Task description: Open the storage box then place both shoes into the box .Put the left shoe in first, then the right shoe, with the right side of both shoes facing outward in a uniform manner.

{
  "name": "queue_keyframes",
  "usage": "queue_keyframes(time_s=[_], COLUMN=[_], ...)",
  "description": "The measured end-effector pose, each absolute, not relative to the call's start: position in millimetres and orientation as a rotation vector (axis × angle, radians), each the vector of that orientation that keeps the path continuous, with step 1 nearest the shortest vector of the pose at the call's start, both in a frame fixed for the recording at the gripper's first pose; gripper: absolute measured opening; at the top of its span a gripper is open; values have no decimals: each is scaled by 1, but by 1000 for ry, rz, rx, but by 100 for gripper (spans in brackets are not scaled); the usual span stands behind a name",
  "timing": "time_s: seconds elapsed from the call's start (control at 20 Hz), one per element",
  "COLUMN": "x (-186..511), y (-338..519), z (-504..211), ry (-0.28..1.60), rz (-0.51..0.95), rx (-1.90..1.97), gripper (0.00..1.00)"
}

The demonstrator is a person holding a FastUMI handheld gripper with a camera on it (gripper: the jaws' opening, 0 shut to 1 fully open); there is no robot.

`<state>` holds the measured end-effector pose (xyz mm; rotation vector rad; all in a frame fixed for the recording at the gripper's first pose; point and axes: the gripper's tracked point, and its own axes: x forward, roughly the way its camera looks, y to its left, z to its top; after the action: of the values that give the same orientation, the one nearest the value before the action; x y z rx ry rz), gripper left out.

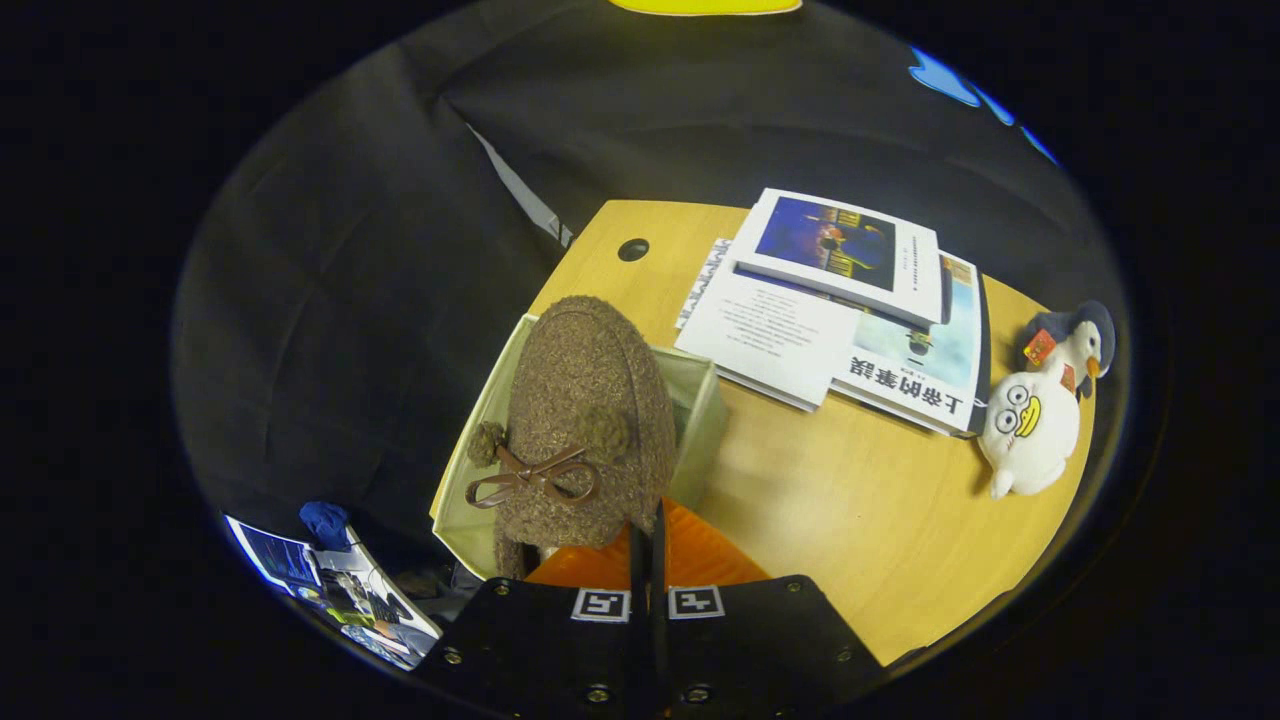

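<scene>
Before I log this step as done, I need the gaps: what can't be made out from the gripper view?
- Inside of the storage box: hidden by the brown shoe held above it, so whether another shoe lies in it cannot be told.
- Which shoe this is, left or right: not clear from above.
- The shoe's heel: covered by the gripper, whose fingers are closed on it.
- Lower books in the stack: covered by the top book.

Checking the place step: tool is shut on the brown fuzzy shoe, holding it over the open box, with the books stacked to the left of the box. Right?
One slip: in the gripper view the books lie to the right of the box, not the left. The rest holds: the tool is shut on the brown fuzzy shoe over the open box.
</scene>
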<state>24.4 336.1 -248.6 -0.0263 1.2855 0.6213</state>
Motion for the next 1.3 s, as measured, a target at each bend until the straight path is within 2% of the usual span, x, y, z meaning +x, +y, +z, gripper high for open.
queue_keyframes(time_s=[0.65,0.85,0.9,1.3], x=[9,13,13,35], y=[407,397,402,329], z=[-270,-257,-281,-216], ry=[1320,1273,1255,1114], rz=[688,702,689,611], rx=[-40,-39,-42,70], gripper=[0,79,98,98])
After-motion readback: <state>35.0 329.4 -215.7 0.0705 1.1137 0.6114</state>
